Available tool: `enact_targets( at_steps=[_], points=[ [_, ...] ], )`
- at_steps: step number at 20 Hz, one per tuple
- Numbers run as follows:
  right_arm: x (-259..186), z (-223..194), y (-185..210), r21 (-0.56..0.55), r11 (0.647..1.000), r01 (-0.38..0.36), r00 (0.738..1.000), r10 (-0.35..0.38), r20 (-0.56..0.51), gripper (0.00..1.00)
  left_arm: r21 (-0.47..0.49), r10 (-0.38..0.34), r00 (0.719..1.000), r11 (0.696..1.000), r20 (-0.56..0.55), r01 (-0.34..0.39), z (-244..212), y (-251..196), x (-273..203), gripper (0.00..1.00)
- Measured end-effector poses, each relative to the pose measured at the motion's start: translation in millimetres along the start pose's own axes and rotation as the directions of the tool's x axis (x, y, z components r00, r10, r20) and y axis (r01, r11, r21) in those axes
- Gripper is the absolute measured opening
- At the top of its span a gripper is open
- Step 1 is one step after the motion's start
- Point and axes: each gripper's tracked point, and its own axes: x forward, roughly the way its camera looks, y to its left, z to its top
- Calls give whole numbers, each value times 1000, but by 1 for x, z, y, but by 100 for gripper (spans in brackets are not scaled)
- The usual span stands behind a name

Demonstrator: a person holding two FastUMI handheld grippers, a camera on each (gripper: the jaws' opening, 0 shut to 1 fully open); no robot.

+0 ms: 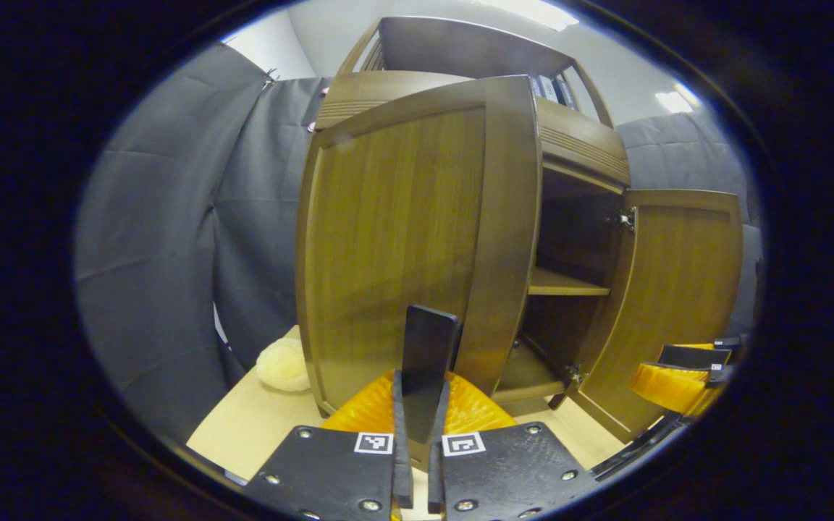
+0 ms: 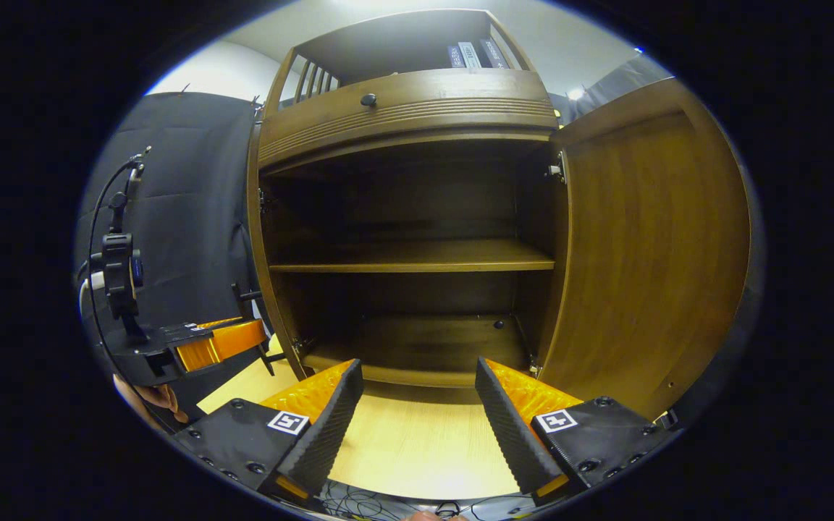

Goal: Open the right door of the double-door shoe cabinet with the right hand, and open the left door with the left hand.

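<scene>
Shoe cabinet (image 2: 402, 108) stands on a light wooden worktop (image 2: 417, 441), dark cloth behind it. Both doors are swung out.

Left gripper view: the left gripper (image 1: 420, 405) has its jaws closed on the dark handle (image 1: 426, 362) at the near edge of the left door (image 1: 402, 239); both fingers press the handle from either side. The left door stands well open, its panel facing the camera. To its right the cabinet interior is exposed, with one shelf (image 1: 565, 284) across the middle. The right door (image 1: 670, 289) stands open at the far right. Part of another gripper shows at the lower right edge, just beside that door. A pale, soft-looking lump (image 1: 283, 364) lies on the worktop left of the cabinet base; what it is cannot be told.

Right gripper view: the right gripper (image 2: 417, 405) has its jaws wide apart, holding nothing, low over the worktop in front of the open cabinet. The right door rises to its right, hinged at the cabinet side. A round knob (image 2: 368, 100) sits on the panel above the opening. Books (image 2: 475, 54) stand on the top shelf.
</scene>
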Motion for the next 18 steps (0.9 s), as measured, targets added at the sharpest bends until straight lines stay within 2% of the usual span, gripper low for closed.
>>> enact_targets(
  at_steps=[6,12,18],
  points=[
    [-12,0,8,4,1000,-9,1000,9,12,93,-50,20,999,999,29,-18,-1,33,-29,9],
    [-20,-1,11,6,1000,-18,1000,18,9,93,-13,1,1000,1000,29,0,1,51,-43,7],
    [-28,-2,7,-2,1000,-3,1000,3,10,92,38,58,998,998,38,-59,2,82,-60,8]
  ],
)
